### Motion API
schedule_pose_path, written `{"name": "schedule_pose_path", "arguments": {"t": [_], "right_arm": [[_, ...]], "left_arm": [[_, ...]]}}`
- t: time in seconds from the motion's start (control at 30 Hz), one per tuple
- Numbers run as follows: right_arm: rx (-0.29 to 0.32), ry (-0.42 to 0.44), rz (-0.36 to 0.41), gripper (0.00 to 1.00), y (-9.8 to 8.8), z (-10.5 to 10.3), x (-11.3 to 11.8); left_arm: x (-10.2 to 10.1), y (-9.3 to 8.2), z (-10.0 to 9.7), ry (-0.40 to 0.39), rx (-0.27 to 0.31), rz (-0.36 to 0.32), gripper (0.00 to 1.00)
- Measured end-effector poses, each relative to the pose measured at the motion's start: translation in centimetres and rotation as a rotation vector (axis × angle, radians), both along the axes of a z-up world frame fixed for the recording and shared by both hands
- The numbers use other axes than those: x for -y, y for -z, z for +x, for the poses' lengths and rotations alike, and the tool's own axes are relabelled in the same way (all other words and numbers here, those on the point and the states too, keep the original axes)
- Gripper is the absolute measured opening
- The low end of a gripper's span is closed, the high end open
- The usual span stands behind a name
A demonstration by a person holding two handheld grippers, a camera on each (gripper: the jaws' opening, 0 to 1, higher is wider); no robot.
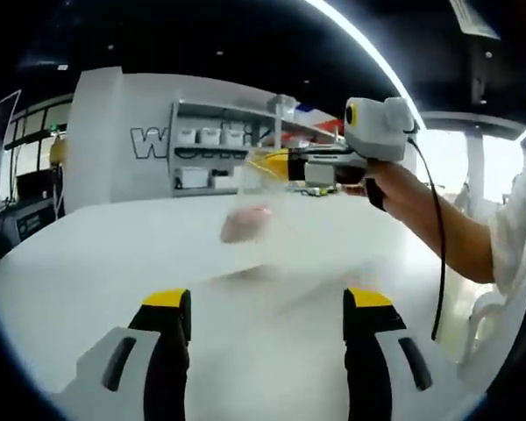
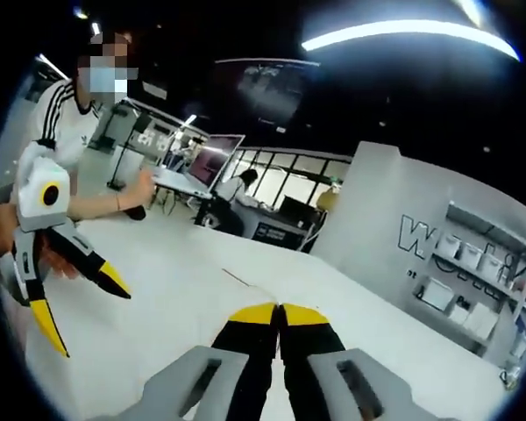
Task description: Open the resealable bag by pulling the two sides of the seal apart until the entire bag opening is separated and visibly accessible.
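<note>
In the left gripper view the left gripper [image 1: 267,311] stands wide, its two yellow-tipped jaws well apart with nothing between them, above the white table [image 1: 96,281]. Beyond it, the right gripper [image 1: 276,163] comes in from the right, held by a hand [image 1: 381,182] with a black cable hanging below. Its yellow tips pinch the upper edge of the bag [image 1: 250,206], which hangs from them above the table. The bag is clear and blurred, so its seal cannot be read; a pinkish lump [image 1: 245,223] shows low inside it, and a faint shadow lies on the table beneath.

In the right gripper view the right gripper [image 2: 280,311] has its jaws pressed together, yellow tips touching; the bag itself cannot be made out between them. To the left, the left gripper [image 2: 79,311] hangs with its jaws splayed wide, held by a person [image 2: 66,123] in a white shirt with black stripes. Behind, a white wall [image 2: 394,219] carries dark lettering, with shelves [image 2: 482,263] of white boxes beside it.
</note>
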State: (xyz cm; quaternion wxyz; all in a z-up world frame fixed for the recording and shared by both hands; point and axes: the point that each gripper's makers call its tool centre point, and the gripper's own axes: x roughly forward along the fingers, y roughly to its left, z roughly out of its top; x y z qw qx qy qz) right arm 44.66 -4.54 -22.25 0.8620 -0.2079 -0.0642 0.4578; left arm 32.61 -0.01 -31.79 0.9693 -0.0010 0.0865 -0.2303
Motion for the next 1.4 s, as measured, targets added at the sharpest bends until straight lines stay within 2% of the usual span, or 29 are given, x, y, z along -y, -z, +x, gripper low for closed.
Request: {"name": "schedule_pose_path", "arguments": {"t": [0.3,0.6,0.93,1.4], "right_arm": [[-0.007,0.018,0.002,0.00,0.0,2.0,0.1],[-0.026,0.030,-0.004,0.00,0.4,3.8,-0.1],[-0.041,0.050,-0.009,0.00,0.9,6.8,-0.1],[-0.071,0.069,-0.018,0.00,1.8,9.5,-0.1]], "left_arm": [[-0.9,0.0,0.2,-0.026,-0.003,0.014,0.70],[-1.0,0.3,0.2,-0.027,-0.016,0.023,0.70],[-1.5,0.4,0.2,-0.037,-0.025,0.028,0.70],[-1.5,0.3,0.2,-0.034,-0.032,0.026,0.68]]}}
